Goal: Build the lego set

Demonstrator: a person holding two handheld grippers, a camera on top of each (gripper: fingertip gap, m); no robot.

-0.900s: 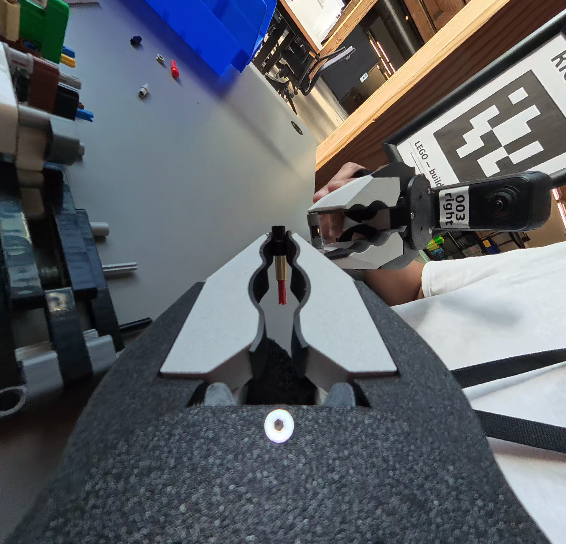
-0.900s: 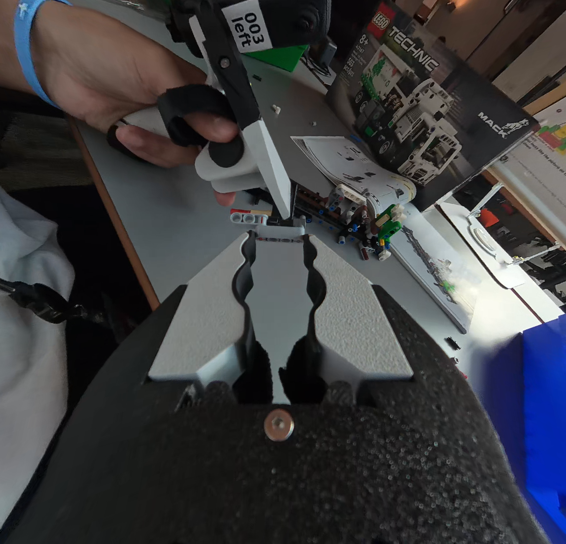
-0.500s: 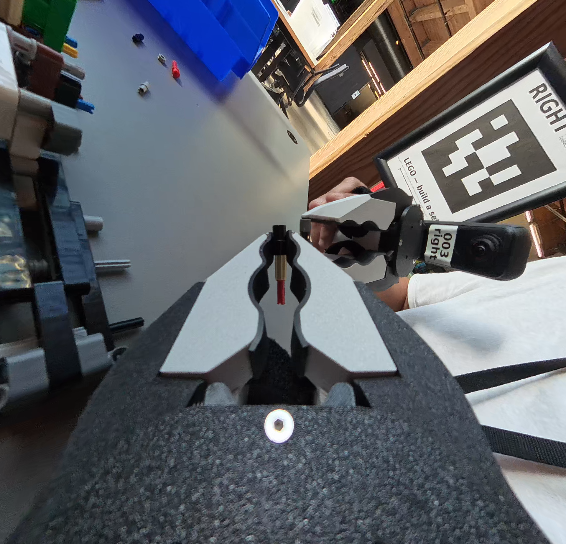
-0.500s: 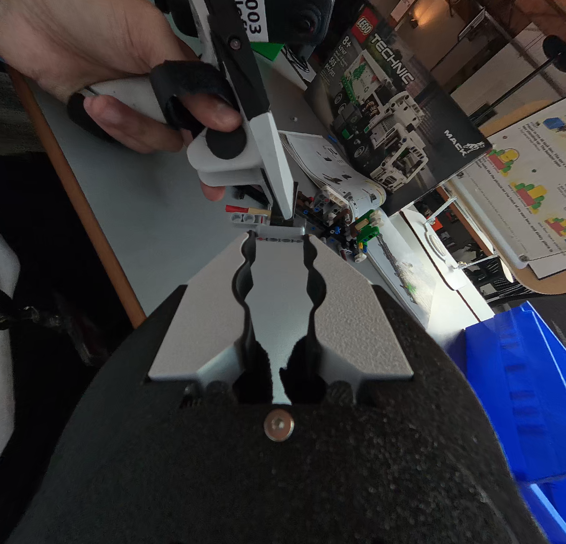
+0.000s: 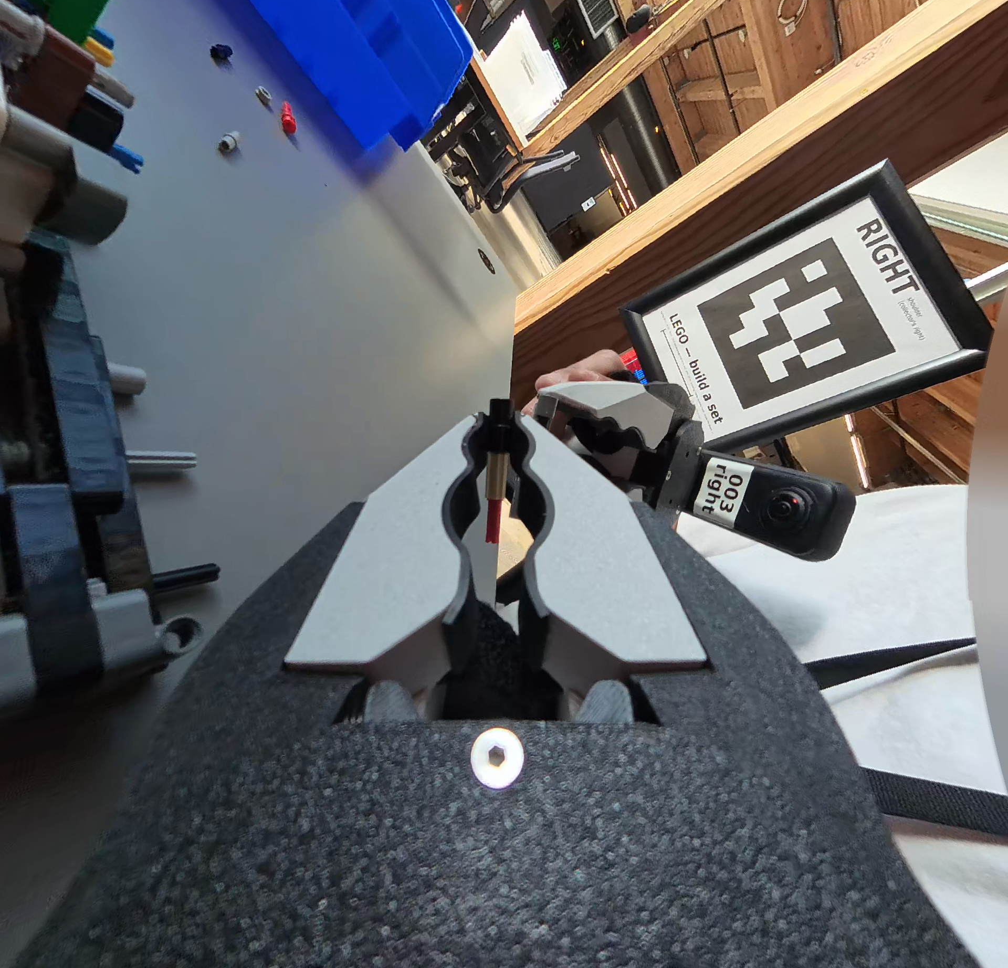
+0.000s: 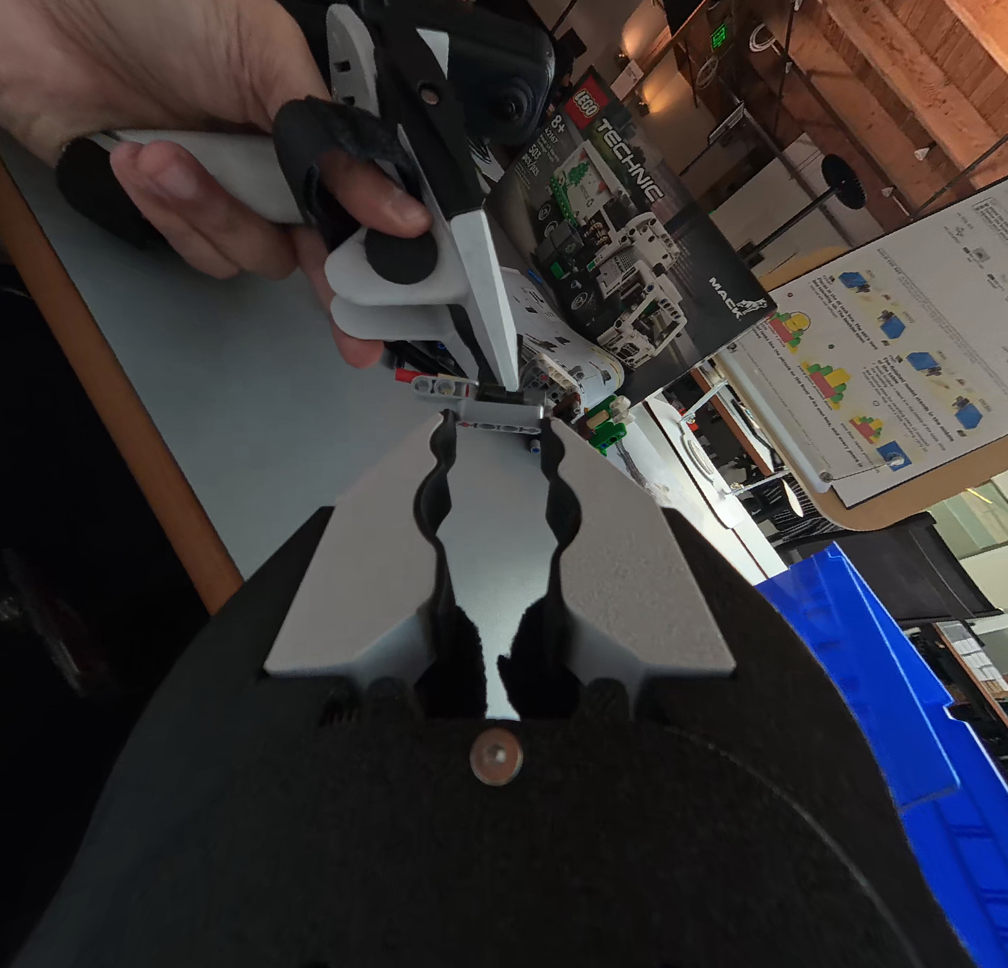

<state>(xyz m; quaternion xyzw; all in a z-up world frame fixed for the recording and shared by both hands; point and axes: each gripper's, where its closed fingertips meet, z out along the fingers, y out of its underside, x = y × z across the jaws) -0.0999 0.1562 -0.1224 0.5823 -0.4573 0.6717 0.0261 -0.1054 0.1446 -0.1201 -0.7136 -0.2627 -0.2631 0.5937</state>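
Left tongs (image 5: 499, 423): clamped on a black-tan-red pin (image 5: 495, 475). Right tongs (image 6: 497, 425): gripping a grey beam (image 6: 501, 413) above the desk (image 6: 229, 374), pin tip touching the beam.

The left gripper (image 5: 501, 423) has its jaws closed on a slim pin assembly (image 5: 496, 473), black at the tip, tan in the middle, red at the tail. Just beside it, the right gripper (image 5: 551, 413) grips a small grey piece, a hand (image 5: 573, 374) behind it. A partly built dark model (image 5: 49, 451) fills the left side of the grey surface (image 5: 300, 287). Loose small pieces lie near a blue bin (image 5: 349, 42) toward the surface's far edge, among them a red pin (image 5: 286, 117). A framed marker sign (image 5: 807, 314) stands beyond the surface's edge.
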